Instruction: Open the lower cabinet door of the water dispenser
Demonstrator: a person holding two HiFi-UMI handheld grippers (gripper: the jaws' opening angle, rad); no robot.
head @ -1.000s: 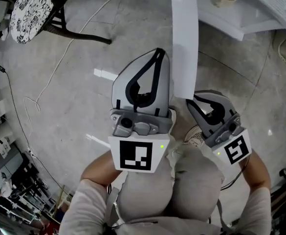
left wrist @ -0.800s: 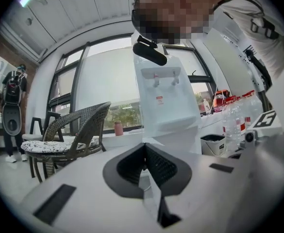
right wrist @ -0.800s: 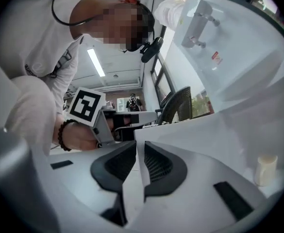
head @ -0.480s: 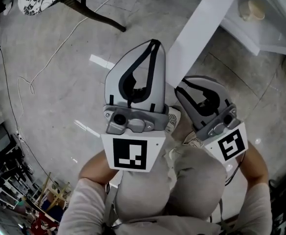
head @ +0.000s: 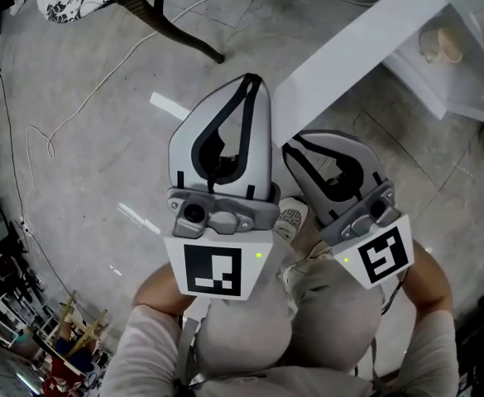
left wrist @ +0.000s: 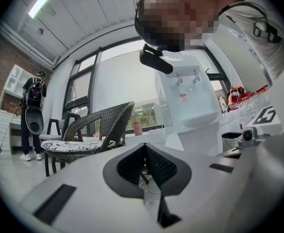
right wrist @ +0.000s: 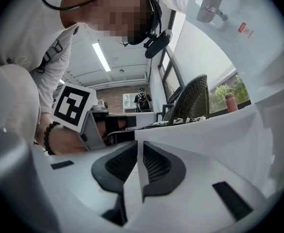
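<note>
**Inspector:** State of the right gripper?

**Assistant:** Pinching. Its jaws have just been closing. The free edge of the white cabinet door stands between the pads, with only a thin strip of panel showing in the narrow gap.

**Inspector:** And the left gripper?

**Assistant:** Pressed together at the tips, with nothing between them. In the head view it lies just beside the right one, and its tips are near the door's free end.

**Inspector:** Position of the door?

**Assistant:** It is swung out from the lower front of the water dispenser. The hinged end stays at the cabinet. The free end reaches out over the floor to the right gripper. The compartment behind is exposed, and a pale object sits inside it that I cannot identify.

**Inspector:** Anything else on the floor?

**Assistant:** A wicker chair with a patterned cushion stands apart from the dispenser, on the left gripper's side.
</note>
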